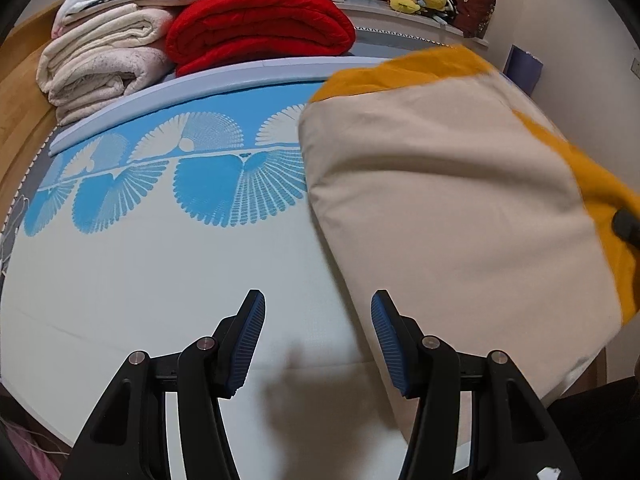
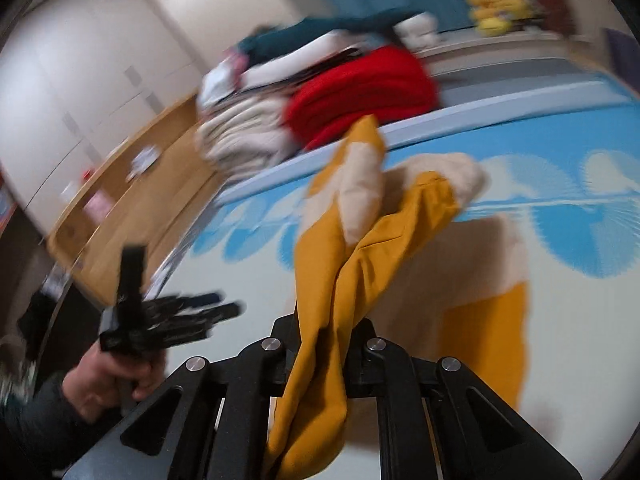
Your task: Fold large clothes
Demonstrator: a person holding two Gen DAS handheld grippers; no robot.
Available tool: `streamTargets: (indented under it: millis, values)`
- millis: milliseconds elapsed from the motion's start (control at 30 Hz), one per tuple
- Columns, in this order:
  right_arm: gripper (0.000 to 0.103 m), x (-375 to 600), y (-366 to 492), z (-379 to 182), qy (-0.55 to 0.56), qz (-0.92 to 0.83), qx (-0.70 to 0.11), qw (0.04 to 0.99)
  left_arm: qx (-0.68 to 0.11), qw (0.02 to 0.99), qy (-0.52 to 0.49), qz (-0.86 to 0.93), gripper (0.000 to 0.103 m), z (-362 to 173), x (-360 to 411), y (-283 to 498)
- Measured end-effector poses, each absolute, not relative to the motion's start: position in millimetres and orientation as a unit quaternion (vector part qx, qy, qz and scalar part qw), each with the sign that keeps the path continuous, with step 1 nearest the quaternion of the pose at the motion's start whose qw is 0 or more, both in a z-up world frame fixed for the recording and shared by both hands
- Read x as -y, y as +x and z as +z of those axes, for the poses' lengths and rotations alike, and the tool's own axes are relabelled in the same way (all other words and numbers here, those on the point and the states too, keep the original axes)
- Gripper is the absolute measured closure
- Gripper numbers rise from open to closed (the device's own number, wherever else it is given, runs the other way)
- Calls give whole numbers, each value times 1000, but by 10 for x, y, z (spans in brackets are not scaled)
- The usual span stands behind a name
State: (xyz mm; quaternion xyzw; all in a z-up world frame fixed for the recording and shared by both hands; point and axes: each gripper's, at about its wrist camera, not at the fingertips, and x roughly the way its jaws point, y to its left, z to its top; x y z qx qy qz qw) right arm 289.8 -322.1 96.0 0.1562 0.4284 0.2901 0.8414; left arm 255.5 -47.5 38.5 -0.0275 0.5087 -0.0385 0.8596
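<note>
Garment: the cream-and-mustard garment (image 1: 452,208) hangs in the air over the right part of the bed (image 1: 152,272), held up from one edge; its lower body drapes down to the mattress.
Right gripper: the right gripper (image 2: 326,320) has its fingers pressed together on a bunch of mustard cloth, which spills out both above and below the grip.
Left gripper: the left gripper (image 1: 318,336) hovers low over bare sheet with fingers spread wide, holding nothing.
Key relation: the garment lies ahead and to the right of the left fingers, its near cream edge just beside the right-hand fingertip; I'd judge this free arm the one to take the next hold.
Long axis: blur makes it hard to tell; the cloth seems to run away from the person, toward the headboard end.
Open room: the pale sheet to the left is wide and bare, good for laying the garment flat.
Edges: the bed's near edge is close under both grippers; folded blankets (image 1: 256,24) are stacked at the far end, well apart.
</note>
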Motion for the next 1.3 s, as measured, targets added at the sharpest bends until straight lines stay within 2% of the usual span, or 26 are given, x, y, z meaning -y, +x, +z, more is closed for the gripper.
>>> streamTargets:
  millis: [67, 200, 233, 367, 567, 633, 733, 767, 900, 933, 1067, 1133, 1233, 1300]
  values:
    - [91, 3375, 2944, 787, 143, 247, -468, 836, -512, 857, -26, -43, 52, 363, 525, 2570]
    - [91, 3403, 3028, 0, 56, 146, -621, 768, -522, 851, -20, -51, 52, 297, 650, 2601]
    - [91, 3398, 3043, -113, 31, 132, -638, 758, -524, 849, -21, -54, 52, 279, 676, 2610]
    - [91, 3460, 3054, -197, 12, 119, -643, 756, -541, 837, -35, -81, 52, 209, 754, 2636]
    - [92, 3647, 2929, 166, 43, 121, -583, 802, -568, 811, -66, -123, 52, 124, 760, 2642]
    - [91, 3686, 2923, 100, 55, 130, -595, 791, -580, 799, -75, -138, 52, 77, 780, 2647]
    - [90, 3650, 2887, -95, 17, 139, -627, 767, -600, 779, -78, -163, 52, -12, 881, 2636]
    - [89, 3616, 2876, -132, 5, 143, -632, 762, -605, 774, -76, -172, 52, -34, 931, 2622]
    - [70, 3699, 2871, -217, 10, 149, -648, 747, -629, 751, -9, -200, 52, -217, 1258, 2545]
    - [69, 3730, 2873, -239, 11, 148, -649, 746, -642, 742, 32, -188, 45, -349, 1346, 2523]
    - [69, 3815, 2876, -471, 30, 155, -682, 714, -650, 728, 159, -147, 44, -664, 1596, 2463]
    - [74, 3788, 2854, -611, 1, 150, -696, 702, -651, 727, 153, -157, 44, -658, 1640, 2457]
    - [89, 3720, 2812, -653, -42, 157, -690, 706, -643, 735, 138, -166, 44, -546, 1654, 2460]
    - [91, 3709, 2796, -638, -62, 153, -681, 714, -622, 755, 111, -174, 45, -376, 1624, 2488]
